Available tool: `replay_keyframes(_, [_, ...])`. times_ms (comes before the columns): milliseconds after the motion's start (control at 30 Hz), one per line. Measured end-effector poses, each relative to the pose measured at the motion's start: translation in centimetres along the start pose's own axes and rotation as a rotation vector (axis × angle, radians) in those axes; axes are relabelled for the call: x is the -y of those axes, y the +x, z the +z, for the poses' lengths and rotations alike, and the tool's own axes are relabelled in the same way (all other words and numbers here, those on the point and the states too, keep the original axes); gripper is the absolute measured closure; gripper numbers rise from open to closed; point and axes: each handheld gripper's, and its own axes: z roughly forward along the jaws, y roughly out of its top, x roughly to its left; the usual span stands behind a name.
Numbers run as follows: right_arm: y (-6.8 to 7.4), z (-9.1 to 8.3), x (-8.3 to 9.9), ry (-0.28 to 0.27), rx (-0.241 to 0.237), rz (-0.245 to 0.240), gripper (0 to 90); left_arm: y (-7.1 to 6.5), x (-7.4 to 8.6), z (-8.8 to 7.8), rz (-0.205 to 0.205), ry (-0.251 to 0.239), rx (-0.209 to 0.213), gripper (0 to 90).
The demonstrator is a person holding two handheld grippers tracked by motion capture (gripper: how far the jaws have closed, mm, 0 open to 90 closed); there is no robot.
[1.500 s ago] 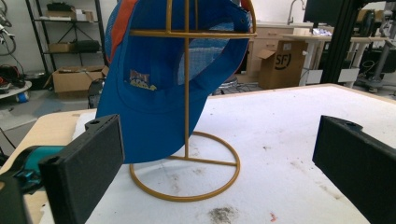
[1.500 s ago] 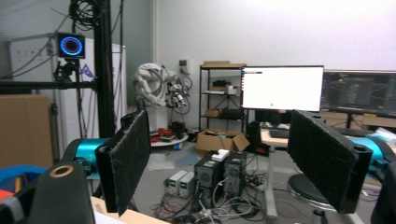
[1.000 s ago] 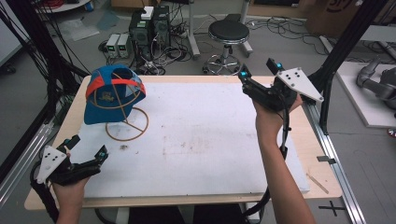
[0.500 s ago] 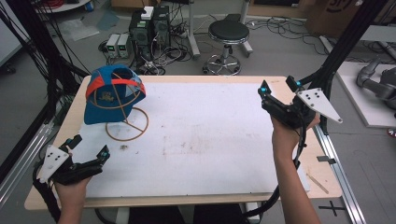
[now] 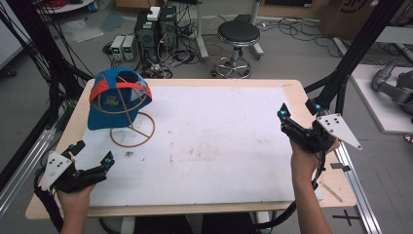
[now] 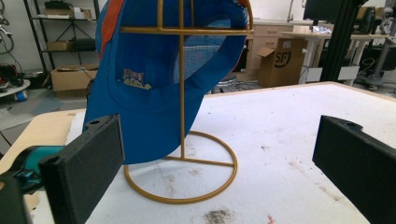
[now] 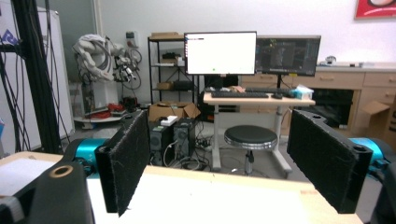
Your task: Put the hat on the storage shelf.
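Hanging on its yellow wire stand (image 5: 130,127), the blue-and-orange fabric cap (image 5: 114,102) hides the stand's top, while left gripper (image 5: 92,158) and right gripper (image 5: 298,113) gape empty over the counter (image 5: 219,146).

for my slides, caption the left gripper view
Open hand-held gripper faces a blue cap on its yellow wire stand.

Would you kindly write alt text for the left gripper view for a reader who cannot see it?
A blue cap with an orange stripe hangs on a yellow wire stand on a white table mat. The left gripper faces it, its two black jaws wide apart with nothing between them.
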Motion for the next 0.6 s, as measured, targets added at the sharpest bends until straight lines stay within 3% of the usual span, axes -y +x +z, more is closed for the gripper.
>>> replay_keyframes(400, [-1.2,-0.9,3.5,0.055,0.003,0.039,20.6,0.0,-0.1,0.1,-0.006,-0.008,-0.006,2.5])
replay_keyframes(600, [-1.5,-1.3,4.7,0.069,0.002,0.03,20.4,0.2,-0.2,0.0,-0.011,-0.023,-0.015,2.5])
